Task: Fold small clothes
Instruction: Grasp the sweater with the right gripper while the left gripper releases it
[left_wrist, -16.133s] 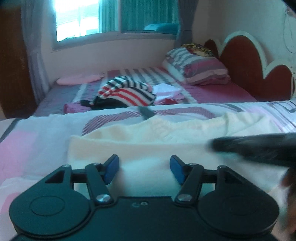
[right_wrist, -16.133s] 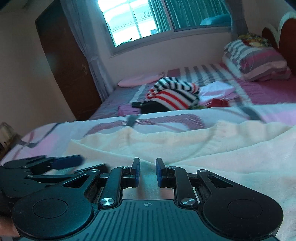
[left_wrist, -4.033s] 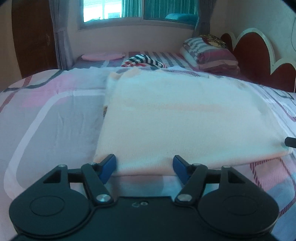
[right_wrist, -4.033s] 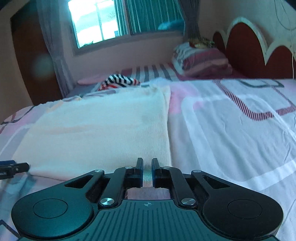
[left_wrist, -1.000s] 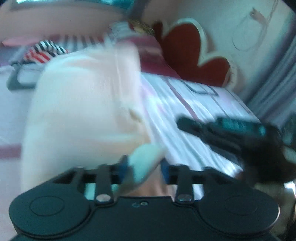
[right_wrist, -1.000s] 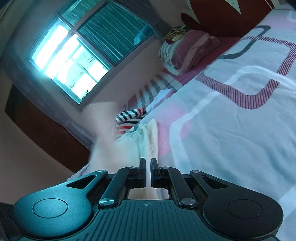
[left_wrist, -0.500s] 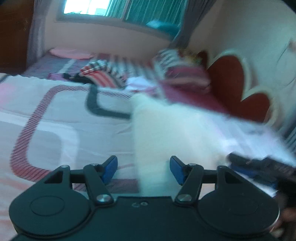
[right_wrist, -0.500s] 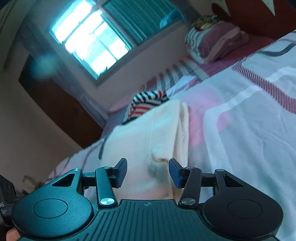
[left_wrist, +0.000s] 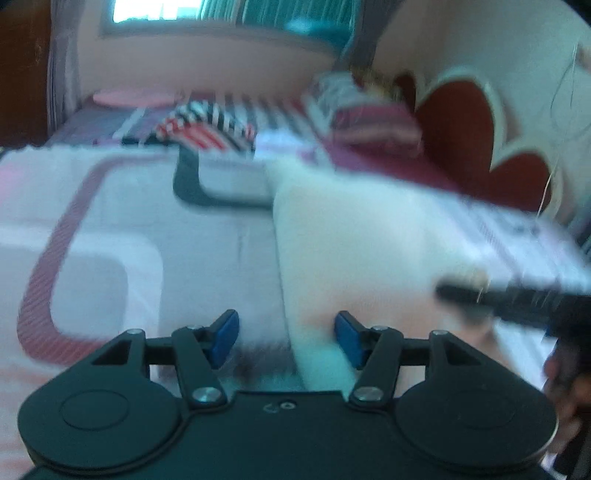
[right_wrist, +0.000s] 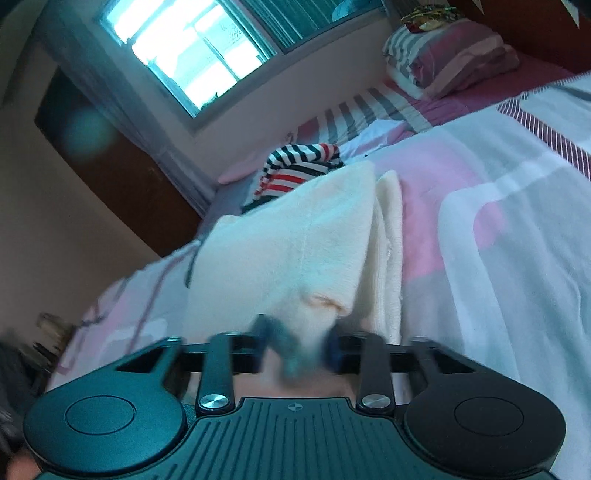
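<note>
Pink-and-white bedding (right_wrist: 498, 206) is covered by a cream garment (right_wrist: 295, 236), folded into a thick, soft-edged stack. Its near corner lies between the right gripper (right_wrist: 295, 350), whose blurred jaws have just been closing; whether they press it cannot be told. The left gripper (left_wrist: 286, 338) is held wide at the garment's edge.

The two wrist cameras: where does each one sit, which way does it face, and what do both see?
Left wrist: sits behind the open left gripper, facing over the folded cream knit garment toward the red scalloped headboard; the right gripper enters at right.
Right wrist: sits behind the right gripper, rolled, facing the window; its blurred fingers straddle a garment corner.
Shared: garment, red-black-white striped clothing, striped pillow.
</note>
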